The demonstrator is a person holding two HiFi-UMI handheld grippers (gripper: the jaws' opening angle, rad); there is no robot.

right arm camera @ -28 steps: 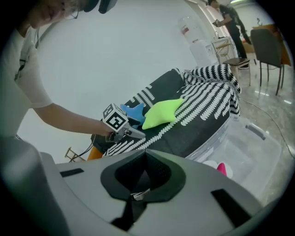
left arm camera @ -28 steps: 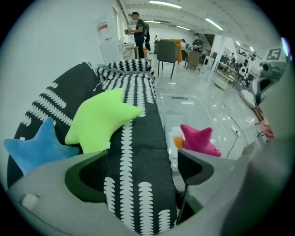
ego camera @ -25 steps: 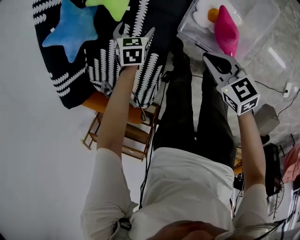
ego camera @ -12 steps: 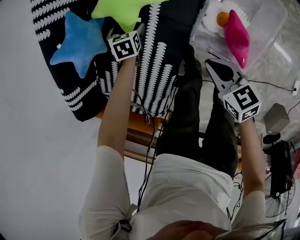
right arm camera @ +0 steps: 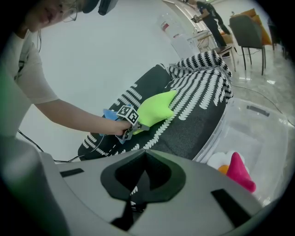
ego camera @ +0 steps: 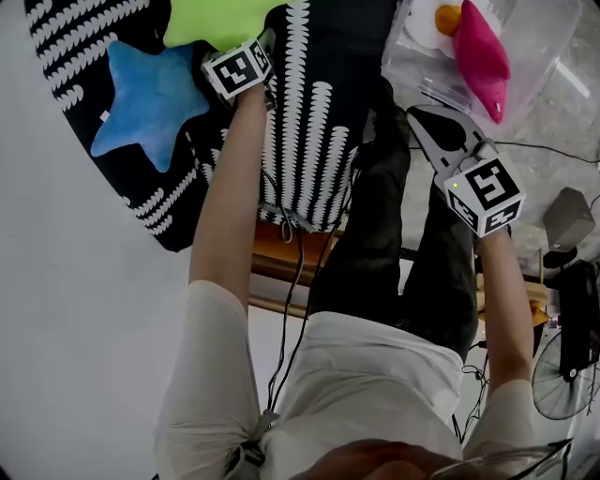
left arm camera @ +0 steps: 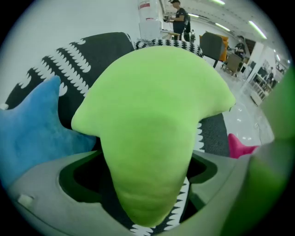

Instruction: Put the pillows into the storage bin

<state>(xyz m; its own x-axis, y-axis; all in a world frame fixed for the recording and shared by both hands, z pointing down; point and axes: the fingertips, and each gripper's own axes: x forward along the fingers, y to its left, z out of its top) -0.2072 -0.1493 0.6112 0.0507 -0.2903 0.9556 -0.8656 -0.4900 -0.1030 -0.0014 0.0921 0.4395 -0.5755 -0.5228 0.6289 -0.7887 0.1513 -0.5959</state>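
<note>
A lime-green star pillow lies on a black-and-white patterned cover, with a blue star pillow to its left. My left gripper reaches it. In the left gripper view one arm of the green pillow lies between the jaws, which are opening, with dark gaps on both sides. My right gripper hangs shut and empty near the clear storage bin. A pink pillow and a white-and-orange egg pillow lie in the bin.
The cover rests over a wooden chair frame. Cables run across the floor by the person's legs. A fan and a grey box stand at the right. The right gripper view shows the bin beside the cover.
My left gripper has travelled up and left across the cover and now has the green pillow's arm between its jaws. The right gripper has stayed beside the bin.
</note>
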